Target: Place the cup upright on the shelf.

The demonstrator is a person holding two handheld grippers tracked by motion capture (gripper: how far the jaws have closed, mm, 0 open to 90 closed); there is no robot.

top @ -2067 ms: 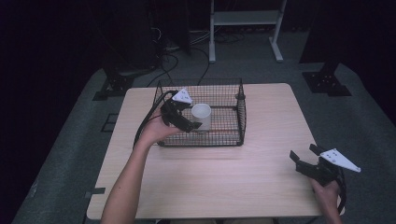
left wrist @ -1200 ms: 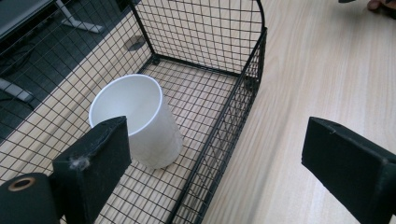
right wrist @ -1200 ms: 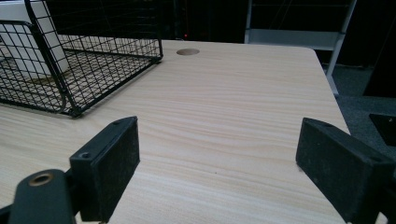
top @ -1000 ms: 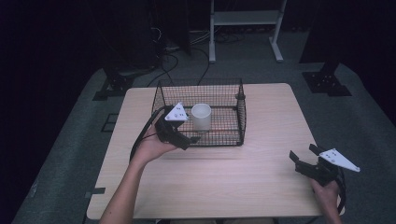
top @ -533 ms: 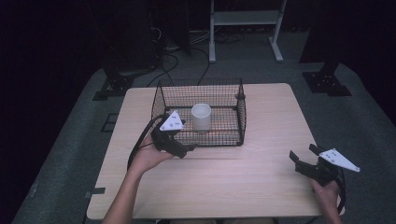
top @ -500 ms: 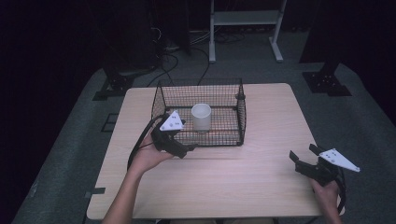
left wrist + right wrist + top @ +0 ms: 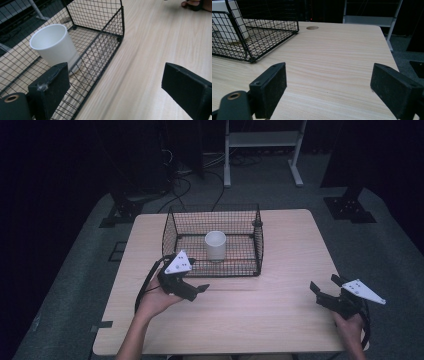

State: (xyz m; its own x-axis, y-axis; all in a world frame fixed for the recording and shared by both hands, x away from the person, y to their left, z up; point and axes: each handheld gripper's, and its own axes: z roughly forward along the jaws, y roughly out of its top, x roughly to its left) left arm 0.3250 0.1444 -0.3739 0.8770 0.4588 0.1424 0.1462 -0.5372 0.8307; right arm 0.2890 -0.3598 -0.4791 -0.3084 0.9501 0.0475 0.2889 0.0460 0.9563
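- Dark room, grey carpet, black stands and a pale metal frame (image 7: 262,150) beyond the far edge of a light wood-grain table (image 7: 280,305).
- Left gripper (image 7: 192,290) just in front of the near left corner of the black wire basket (image 7: 260,247); jaws spread wide, nothing between them, clear of the mesh; grey three-cornered plate on top, cable looped beside the hand.
- Left gripper view: two flat, blocky, matte black pads, bare tabletop between, basket corner beside the left one.
- Right gripper (image 7: 325,292) near the table's near right corner, well apart from the basket; jaws likewise wide open and empty, above bare wood.
- White paper cup (image 7: 215,245), smooth, tapered, mouth up, upright on the basket floor about midway, nearer the front wall.
- Basket: thin square-grid wire, rectangular, open-topped, toward the table's far edge.
- Round hole (image 7: 312,27) in the tabletop beyond the basket, seen in the right gripper view.
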